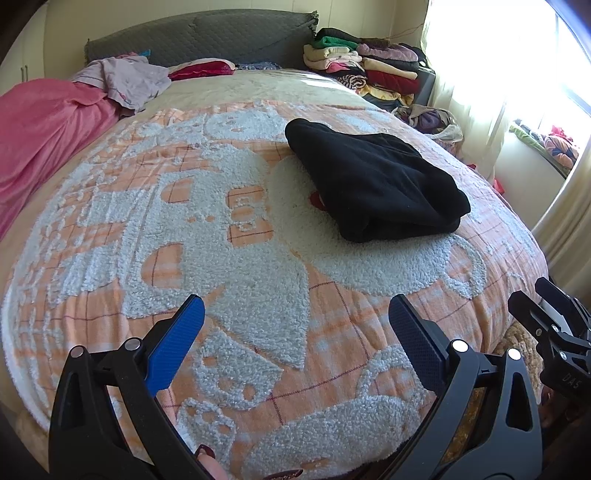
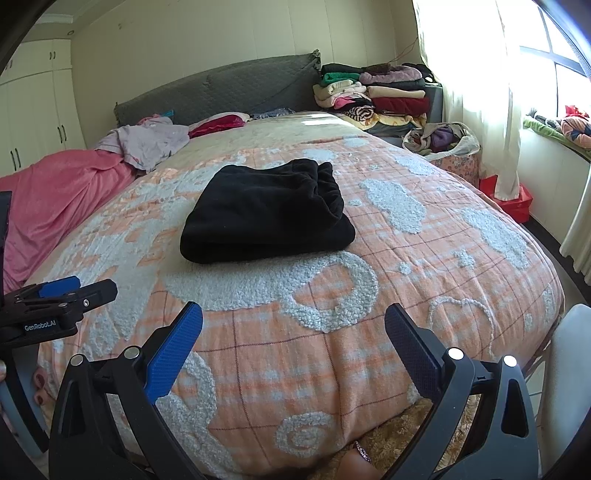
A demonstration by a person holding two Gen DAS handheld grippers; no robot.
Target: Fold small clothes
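Here, a folded black garment point(image 2: 267, 212) lies on the bed point(image 2: 369, 332), with the left gripper point(image 1: 297, 325) and right gripper point(image 2: 293, 325) both spread wide, empty.

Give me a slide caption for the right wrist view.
Both grippers open, right gripper facing a folded black garment on the bed.

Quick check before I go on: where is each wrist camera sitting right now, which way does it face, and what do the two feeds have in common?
Left wrist: on the left gripper, jaws open, above the near edge of the bed, facing the headboard; the right gripper shows at its right edge.
Right wrist: on the right gripper, jaws open, same heading, further right; the left gripper shows at its left.
Shared: the folded black garment, pink blanket and stacked clothes.
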